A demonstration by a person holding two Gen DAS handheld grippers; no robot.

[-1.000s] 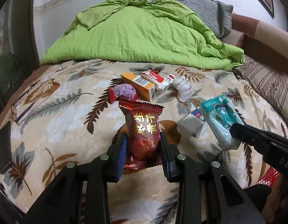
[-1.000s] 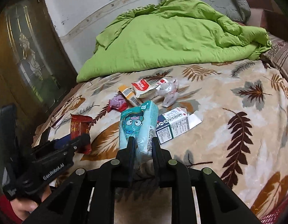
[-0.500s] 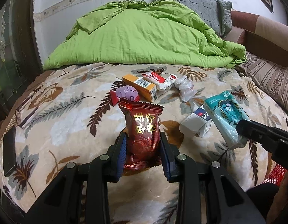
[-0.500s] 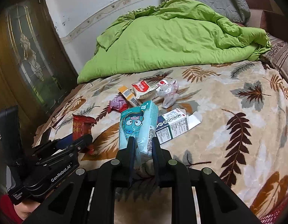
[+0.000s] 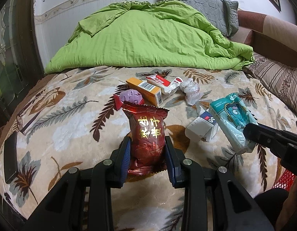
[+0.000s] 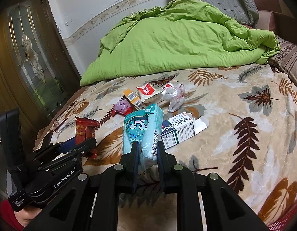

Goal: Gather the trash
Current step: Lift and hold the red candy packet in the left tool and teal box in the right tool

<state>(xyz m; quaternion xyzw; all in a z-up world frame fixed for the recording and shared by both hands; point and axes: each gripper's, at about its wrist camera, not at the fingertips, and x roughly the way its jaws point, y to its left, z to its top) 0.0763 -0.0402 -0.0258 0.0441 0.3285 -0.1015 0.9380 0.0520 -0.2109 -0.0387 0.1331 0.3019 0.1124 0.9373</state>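
left claw (image 5: 147, 155) pinches a dark red snack wrapper (image 5: 146, 134) with gold lettering, its blue pads pressed on both sides, and the wrapper stands upright above the leaf-patterned blanket (image 5: 71, 119) on the bed. right claw (image 6: 147, 154) is clamped on a teal tissue pack (image 6: 142, 130) with a cartoon face, held tilted just in front of an opened white carton (image 6: 179, 130) lying flat. farther up the blanket lies the other trash close together: a purple and red wrapper (image 5: 130, 99), an orange box (image 5: 146, 90) with barcodes, a red and white sachet (image 5: 161, 81) and a crumpled clear plastic bag (image 5: 190, 92). beyond them a green duvet (image 5: 148, 42) is heaped against the wall, with a grey pillow (image 5: 202, 3) behind it.
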